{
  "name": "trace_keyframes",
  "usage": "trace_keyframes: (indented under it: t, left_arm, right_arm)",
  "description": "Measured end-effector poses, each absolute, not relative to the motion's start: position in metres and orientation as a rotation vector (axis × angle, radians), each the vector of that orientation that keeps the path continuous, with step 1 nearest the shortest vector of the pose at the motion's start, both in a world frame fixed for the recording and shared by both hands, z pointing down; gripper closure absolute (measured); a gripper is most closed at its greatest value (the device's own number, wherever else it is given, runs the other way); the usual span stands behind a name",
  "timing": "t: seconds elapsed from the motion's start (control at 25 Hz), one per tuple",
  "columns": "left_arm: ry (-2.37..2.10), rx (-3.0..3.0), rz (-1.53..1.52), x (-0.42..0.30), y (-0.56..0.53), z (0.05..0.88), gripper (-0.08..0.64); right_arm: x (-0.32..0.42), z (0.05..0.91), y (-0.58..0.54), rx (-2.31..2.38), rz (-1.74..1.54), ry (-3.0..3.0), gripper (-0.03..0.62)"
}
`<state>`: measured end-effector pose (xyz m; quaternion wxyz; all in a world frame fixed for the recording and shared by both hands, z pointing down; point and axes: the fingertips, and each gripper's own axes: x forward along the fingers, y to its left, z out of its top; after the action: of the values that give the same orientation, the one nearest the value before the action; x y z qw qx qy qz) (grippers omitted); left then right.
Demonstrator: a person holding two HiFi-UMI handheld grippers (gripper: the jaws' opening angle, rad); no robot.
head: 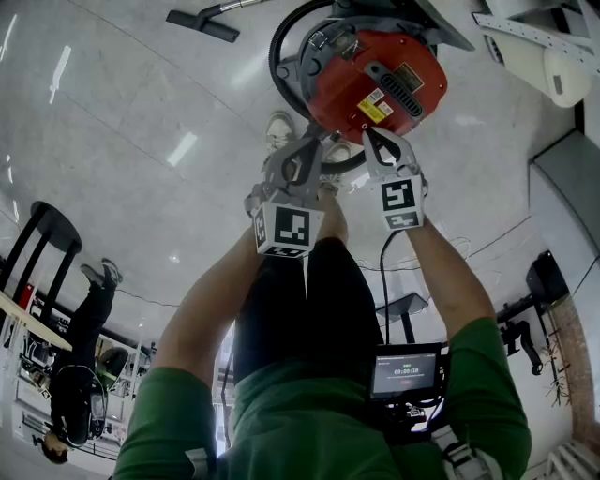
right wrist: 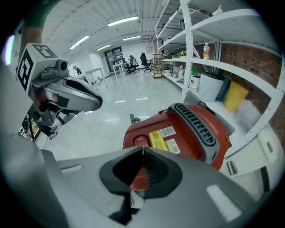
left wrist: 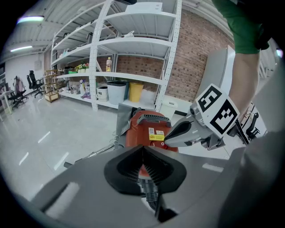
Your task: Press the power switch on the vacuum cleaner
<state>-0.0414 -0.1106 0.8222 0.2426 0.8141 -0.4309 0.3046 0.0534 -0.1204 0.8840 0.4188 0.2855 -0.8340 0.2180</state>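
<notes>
Head view, looking steeply down: the red vacuum cleaner stands on the pale glossy floor directly ahead of the person, with its black hose looping round the far side and a floor nozzle lying well apart. Both tools are held out toward the near end of the machine. The left tool has its jaws brought fully together, tips meeting, with nothing between them; in its own view the closed tips point at the vacuum cleaner from a little way off. The right tool is likewise closed tip to tip and holds nothing. In the right gripper view its tips lie over the near edge of the vacuum cleaner, just below a raised red button beside the yellow label; whether the tips touch the casing cannot be told. The left gripper view shows the right tool with its tip against the outline of the machine's top. White shelving before a brick wall stands behind the vacuum cleaner. A small monitor hangs at the person's waist.
</notes>
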Motion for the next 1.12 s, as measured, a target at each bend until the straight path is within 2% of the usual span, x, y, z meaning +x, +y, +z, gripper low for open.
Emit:
trace_keyframes:
  t: [1.12]
  left_arm:
    - [-1.200,2.211,0.839,-0.055,-0.115,0.822,0.552]
  right_arm:
    - [0.059,0.896,-0.116,0.687,0.566,-2.043,0.580]
